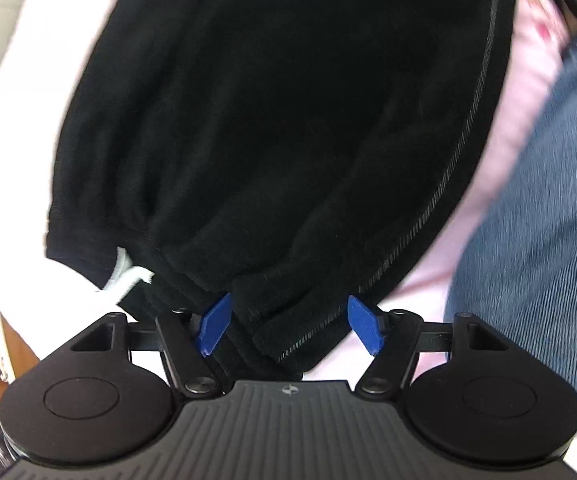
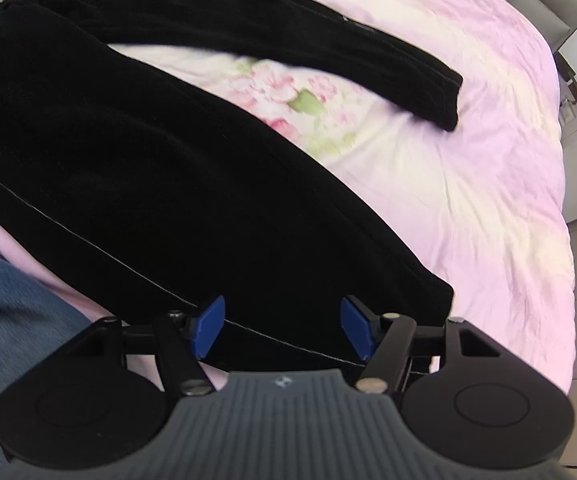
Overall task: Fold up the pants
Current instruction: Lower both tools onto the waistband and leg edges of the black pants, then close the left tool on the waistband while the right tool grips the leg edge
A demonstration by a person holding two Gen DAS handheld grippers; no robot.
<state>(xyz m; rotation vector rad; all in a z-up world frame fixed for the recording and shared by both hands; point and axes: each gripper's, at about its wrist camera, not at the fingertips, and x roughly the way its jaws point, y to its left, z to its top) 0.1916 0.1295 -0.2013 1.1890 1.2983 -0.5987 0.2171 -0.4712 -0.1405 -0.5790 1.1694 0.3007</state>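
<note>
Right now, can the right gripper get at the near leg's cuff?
Probably yes: the right gripper is open, with the near leg's cuff lying flat on the bedspread just ahead, nothing between.

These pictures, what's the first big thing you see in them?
The black pants jump out first, spread across a pink flowered bedspread, with one leg near the camera and the other reaching toward the far side. In the left wrist view, the waistband end with its white drawstring lies between the open blue fingers of the left gripper.
</note>
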